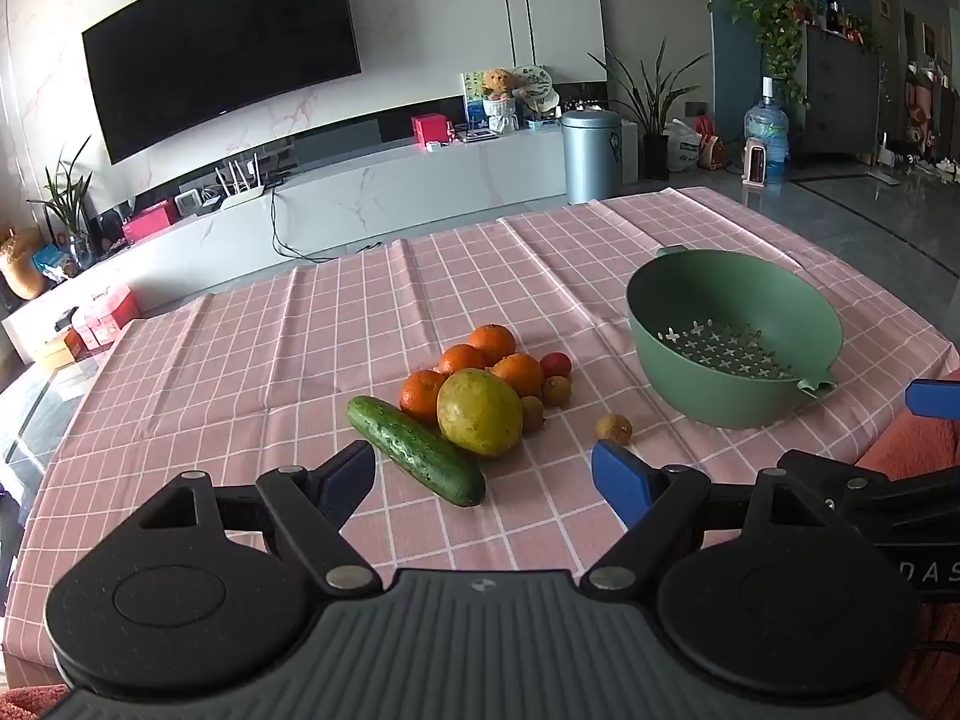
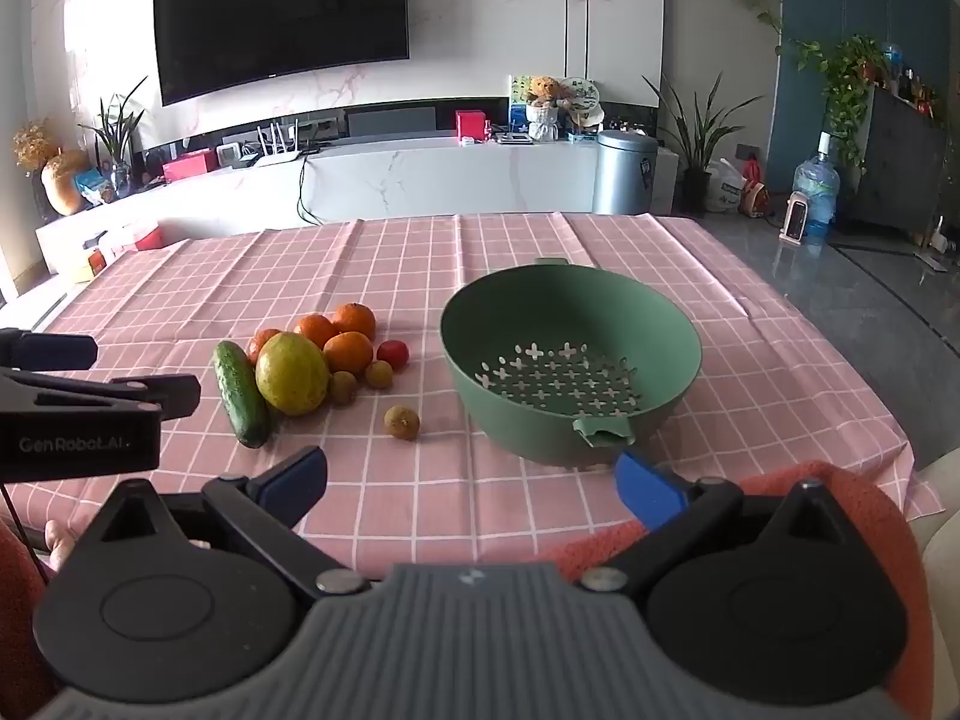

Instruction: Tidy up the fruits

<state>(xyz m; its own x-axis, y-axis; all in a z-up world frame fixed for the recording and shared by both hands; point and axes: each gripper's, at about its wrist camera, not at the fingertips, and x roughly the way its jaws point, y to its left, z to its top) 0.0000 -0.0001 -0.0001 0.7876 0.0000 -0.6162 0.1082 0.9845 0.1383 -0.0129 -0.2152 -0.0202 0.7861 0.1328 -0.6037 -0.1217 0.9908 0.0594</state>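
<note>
- Over the near edge of the surface point(image 2: 540, 252), left tongs point(image 1: 483, 477) and right tongs point(image 2: 474, 480) hang spread wide, empty.
- Fruit pile point(image 1: 480, 384) sits just ahead of the left tongs; likely firm, round, prone to roll, so grip across the middle.
- Green colander point(image 2: 570, 360) sits empty ahead of the right tongs.

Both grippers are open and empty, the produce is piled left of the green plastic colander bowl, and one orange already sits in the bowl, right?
Not quite: the green plastic colander bowl is empty; the right wrist view shows only its perforated bottom. All four oranges are in the pile on the pink checked tablecloth. The rest holds: left gripper and right gripper are open and empty.
</note>
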